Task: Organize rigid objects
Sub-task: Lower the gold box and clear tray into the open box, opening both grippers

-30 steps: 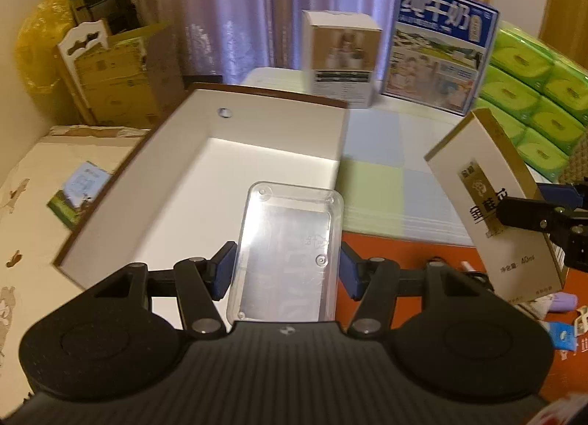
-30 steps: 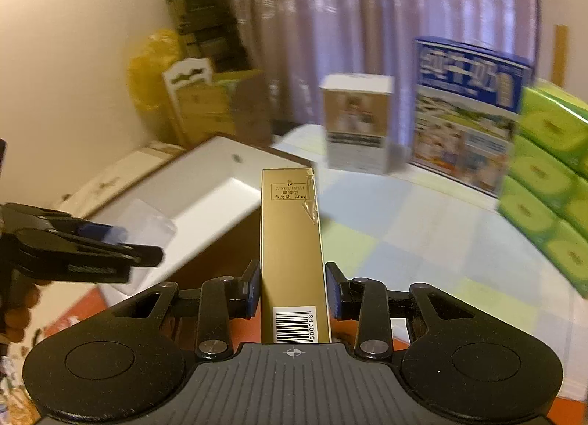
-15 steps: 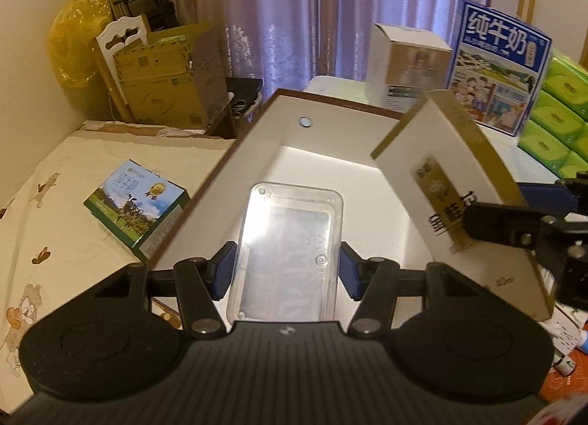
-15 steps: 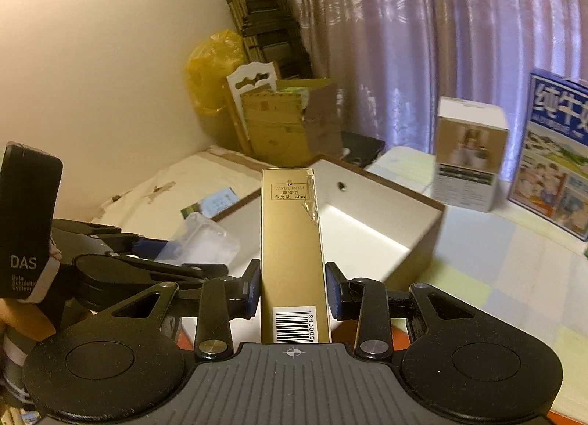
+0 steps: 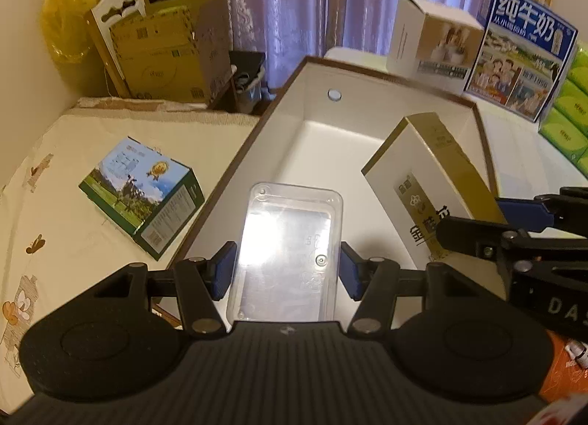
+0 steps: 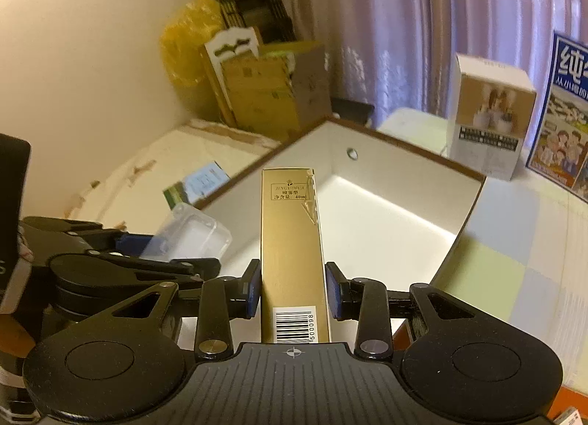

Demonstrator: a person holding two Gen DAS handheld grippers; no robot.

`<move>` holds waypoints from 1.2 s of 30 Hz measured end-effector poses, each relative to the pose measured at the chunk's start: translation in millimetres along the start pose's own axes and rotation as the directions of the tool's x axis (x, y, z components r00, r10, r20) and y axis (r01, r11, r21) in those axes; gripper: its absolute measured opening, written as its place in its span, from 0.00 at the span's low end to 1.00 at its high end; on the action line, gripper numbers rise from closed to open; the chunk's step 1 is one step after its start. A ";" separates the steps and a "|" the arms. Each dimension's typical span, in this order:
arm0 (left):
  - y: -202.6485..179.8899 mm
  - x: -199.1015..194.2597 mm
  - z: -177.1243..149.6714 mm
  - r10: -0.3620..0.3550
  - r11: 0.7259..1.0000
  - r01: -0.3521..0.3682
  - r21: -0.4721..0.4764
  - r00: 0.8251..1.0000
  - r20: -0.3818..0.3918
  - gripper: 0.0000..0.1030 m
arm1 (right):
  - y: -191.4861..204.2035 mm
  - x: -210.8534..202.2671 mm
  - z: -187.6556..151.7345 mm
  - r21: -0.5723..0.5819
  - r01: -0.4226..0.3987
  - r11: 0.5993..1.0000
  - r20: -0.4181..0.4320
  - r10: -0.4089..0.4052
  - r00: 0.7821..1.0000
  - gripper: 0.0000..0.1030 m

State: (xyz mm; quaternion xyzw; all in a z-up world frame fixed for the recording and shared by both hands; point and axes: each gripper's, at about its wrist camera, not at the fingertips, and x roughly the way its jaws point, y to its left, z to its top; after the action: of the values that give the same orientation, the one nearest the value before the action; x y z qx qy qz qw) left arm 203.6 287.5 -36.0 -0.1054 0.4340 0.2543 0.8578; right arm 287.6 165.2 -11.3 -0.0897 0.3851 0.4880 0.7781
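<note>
My left gripper (image 5: 287,270) is shut on a clear plastic case (image 5: 286,248), held over the near left part of a large white open box (image 5: 330,138) with a brown rim. My right gripper (image 6: 293,291) is shut on a tall gold carton (image 6: 292,241) with a barcode at its base. In the left wrist view that gold and white carton (image 5: 430,175) hangs tilted over the box's right side, with the right gripper (image 5: 488,226) at the frame's right edge. In the right wrist view the left gripper (image 6: 172,256) and its clear case (image 6: 191,236) sit low left.
A green and blue carton (image 5: 141,191) lies on the cream sheet left of the box. Behind the box stand a white photo carton (image 5: 430,44), a blue milk carton (image 5: 522,54) and green tissue packs (image 5: 569,112). Cardboard boxes (image 5: 165,54) and a yellow bag (image 5: 68,10) fill the far left corner.
Both grippers have swung left with their loads and now hang over the white box. The gold carton, earlier right of the box, is over its right side. Both grips are unchanged.
</note>
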 end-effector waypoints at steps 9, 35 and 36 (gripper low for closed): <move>-0.1 26.6 -2.9 -0.018 1.000 0.019 0.017 0.998 -0.059 0.52 | -5.7 31.0 -10.1 0.001 0.079 0.997 -0.060 -0.079 0.995 0.32; 0.4 23.4 -8.1 -0.040 0.997 0.045 0.063 0.997 -0.065 0.64 | -1.7 21.1 -22.0 -0.013 0.102 0.995 -0.077 -0.103 0.992 0.58; -0.1 21.8 -7.8 -0.042 0.997 0.046 0.063 0.997 -0.061 0.64 | -1.2 18.5 -22.4 -0.012 0.103 0.995 -0.072 -0.104 0.992 0.58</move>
State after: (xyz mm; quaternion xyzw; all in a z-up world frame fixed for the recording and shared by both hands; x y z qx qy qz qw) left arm 209.0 291.9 -58.1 -0.0946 0.4649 0.2181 0.8528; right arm 281.4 165.8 -39.7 -0.1304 0.4057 0.4450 0.7876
